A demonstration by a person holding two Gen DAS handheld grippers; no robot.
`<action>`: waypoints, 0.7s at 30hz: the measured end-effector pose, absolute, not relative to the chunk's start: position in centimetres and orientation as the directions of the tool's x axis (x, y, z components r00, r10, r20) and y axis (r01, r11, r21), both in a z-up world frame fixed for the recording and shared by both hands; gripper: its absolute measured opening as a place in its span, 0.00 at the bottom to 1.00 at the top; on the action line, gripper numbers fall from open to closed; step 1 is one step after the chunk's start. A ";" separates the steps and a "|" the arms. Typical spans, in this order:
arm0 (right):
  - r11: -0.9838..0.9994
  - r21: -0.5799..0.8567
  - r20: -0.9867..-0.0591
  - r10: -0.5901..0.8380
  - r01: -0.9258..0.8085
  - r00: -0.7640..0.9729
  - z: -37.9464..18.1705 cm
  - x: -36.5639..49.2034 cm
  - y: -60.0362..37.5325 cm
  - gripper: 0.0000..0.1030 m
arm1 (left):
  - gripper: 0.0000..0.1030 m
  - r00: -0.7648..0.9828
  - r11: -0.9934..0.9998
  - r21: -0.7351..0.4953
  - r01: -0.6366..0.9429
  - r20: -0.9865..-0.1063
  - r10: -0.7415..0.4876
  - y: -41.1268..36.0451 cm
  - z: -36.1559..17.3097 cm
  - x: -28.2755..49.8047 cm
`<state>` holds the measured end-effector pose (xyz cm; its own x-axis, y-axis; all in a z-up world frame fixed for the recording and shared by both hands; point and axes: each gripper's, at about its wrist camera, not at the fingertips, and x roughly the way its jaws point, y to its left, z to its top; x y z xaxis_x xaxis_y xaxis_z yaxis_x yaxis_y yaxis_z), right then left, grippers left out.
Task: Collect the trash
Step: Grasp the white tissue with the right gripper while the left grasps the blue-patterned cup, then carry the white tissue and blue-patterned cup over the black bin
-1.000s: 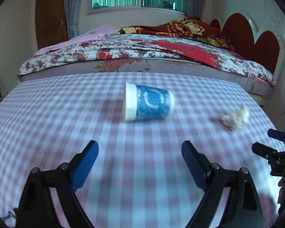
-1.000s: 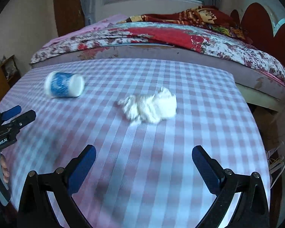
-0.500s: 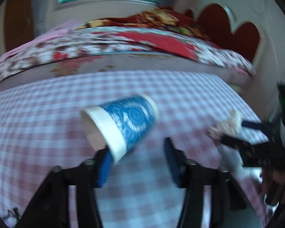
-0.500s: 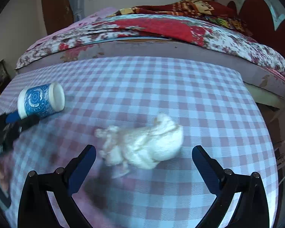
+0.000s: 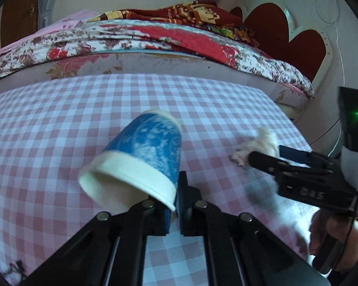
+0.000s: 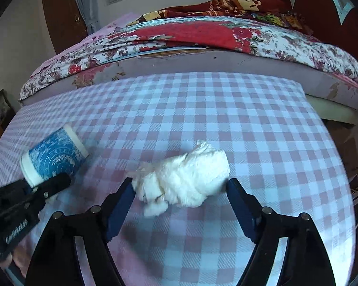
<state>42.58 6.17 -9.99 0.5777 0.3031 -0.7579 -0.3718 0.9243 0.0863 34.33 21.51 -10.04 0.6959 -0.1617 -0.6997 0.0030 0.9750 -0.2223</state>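
A blue-and-white paper cup [image 5: 145,157] lies tipped on the checked tablecloth [image 5: 59,124]. My left gripper [image 5: 174,205] is shut on its white rim, one finger inside the mouth and one outside. The cup also shows at the left of the right wrist view [image 6: 55,155]. A crumpled white tissue wad [image 6: 186,181] lies on the cloth between the fingers of my right gripper [image 6: 179,197], whose jaws stand wide and just touch its sides. The tissue [image 5: 262,143] and the right gripper show at the right of the left wrist view.
A bed with a floral and red quilt [image 6: 202,38] stands right behind the table's far edge. A red heart-shaped headboard [image 5: 298,43] is at the right. The table's right edge [image 6: 334,143] drops off near the tissue.
My left gripper moved in and shut on the cup's rim, tilting the cup. My right gripper came forward until the tissue sits between its fingers, and they have narrowed toward it.
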 end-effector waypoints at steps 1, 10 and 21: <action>0.925 0.091 -0.759 0.304 -0.368 0.576 -10.1 42.9 6.2 0.74 | 0.04 0.698 0.974 -0.228 0.000 -0.698 -0.164 21.4 -10.0 34.2; 0.900 0.097 -0.732 0.353 -0.424 0.583 -9.7 41.6 5.2 0.34 | 0.04 0.740 0.977 -0.210 -0.037 -0.663 -0.115 21.3 -9.8 31.9; 0.883 0.052 -0.663 0.379 -0.466 0.645 -6.7 35.0 2.3 0.34 | 0.04 0.766 0.988 -0.148 -0.041 -0.640 -0.064 19.8 -7.6 27.7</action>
<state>35.05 2.28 -6.73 0.6453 0.3792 -0.6632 -0.4656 0.8835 0.0520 27.71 19.84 -7.60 0.7656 -0.0639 -0.6401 -0.0410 0.9882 -0.1476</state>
